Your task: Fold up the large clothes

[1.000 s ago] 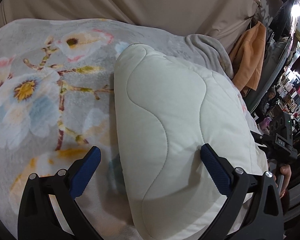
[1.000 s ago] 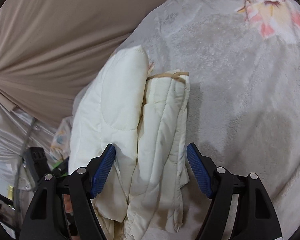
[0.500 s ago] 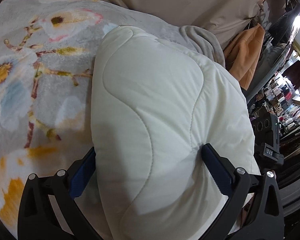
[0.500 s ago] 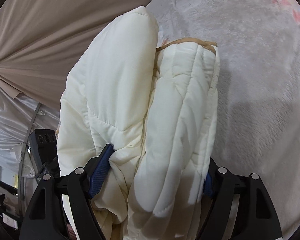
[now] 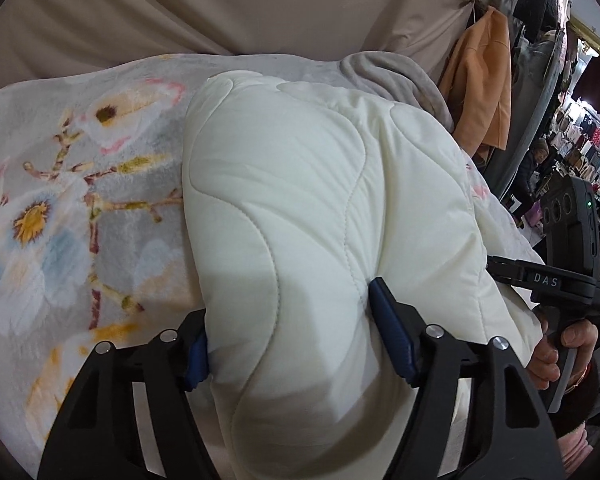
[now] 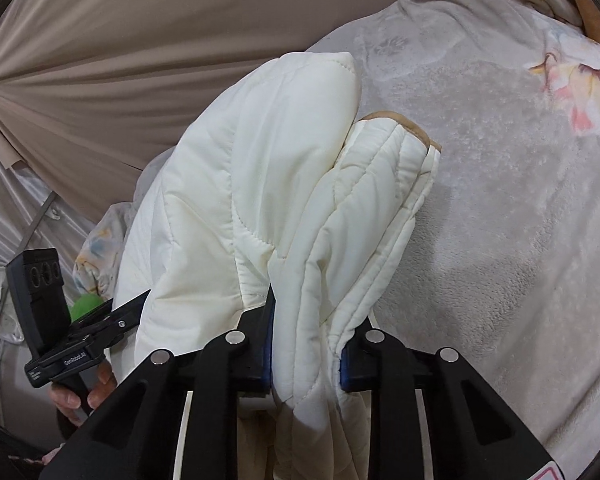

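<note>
The cream quilted jacket (image 5: pixel 300 220) hides the inner pad of the left gripper (image 5: pixel 296 352) and much of the floral blanket (image 5: pixel 60 220). Its lower end leaves both pictures at the bottom edge.

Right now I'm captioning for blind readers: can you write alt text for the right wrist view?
The right gripper is shut on a folded cream quilted jacket, pinching its stacked layers. The jacket lies over a grey flowered blanket, with beige curtain behind.
</note>
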Tool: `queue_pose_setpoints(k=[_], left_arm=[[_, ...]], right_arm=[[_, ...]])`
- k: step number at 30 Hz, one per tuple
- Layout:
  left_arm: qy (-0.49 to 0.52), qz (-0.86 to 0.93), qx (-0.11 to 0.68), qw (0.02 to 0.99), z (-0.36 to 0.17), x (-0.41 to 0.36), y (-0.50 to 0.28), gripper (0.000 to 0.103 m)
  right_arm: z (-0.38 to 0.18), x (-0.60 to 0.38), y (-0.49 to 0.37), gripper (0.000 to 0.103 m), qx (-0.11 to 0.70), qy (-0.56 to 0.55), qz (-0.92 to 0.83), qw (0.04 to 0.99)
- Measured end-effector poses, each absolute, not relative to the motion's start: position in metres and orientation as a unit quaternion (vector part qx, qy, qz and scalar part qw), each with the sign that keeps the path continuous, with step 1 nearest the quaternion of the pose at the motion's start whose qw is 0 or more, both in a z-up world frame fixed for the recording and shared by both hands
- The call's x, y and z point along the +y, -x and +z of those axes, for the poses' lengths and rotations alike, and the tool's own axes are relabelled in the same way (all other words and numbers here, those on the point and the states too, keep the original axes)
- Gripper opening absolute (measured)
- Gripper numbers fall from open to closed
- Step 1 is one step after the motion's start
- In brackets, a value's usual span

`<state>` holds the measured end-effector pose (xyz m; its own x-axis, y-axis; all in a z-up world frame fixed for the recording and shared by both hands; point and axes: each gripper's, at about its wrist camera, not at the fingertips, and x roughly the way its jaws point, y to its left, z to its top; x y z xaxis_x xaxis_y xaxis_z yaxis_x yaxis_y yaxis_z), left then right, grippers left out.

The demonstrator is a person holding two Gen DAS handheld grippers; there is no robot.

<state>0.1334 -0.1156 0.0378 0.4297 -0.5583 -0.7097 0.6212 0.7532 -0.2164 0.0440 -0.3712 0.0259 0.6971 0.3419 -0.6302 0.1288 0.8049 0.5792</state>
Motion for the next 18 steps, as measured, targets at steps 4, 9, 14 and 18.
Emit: queue_pose_setpoints(k=[4,9,14,18], left_arm=[[-0.025,-0.343,0.413,0.843,0.031,-0.110,-0.138,0.071],[0.006,-0.355,0.421,0.834,0.028,-0.095,-0.142,0.080],[0.016,-0.364,0.418,0.832,0.020,-0.099,-0.151,0.091],[0.006,-0.366,0.398,0.841,0.032,-0.106,-0.145,0.069]], right_arm=[[0.024,-0.378,-0.042,0.030,0.389,-0.316,0.054,0.864],[0.022,-0.385,-0.033,0.043,0.386,-0.332,0.072,0.857],[-0.002,-0.394,-0.048,0.049,0.392,-0.376,0.101,0.833],[0.012,-0.388,-0.050,0.025,0.373,-0.361,0.104,0.848]])
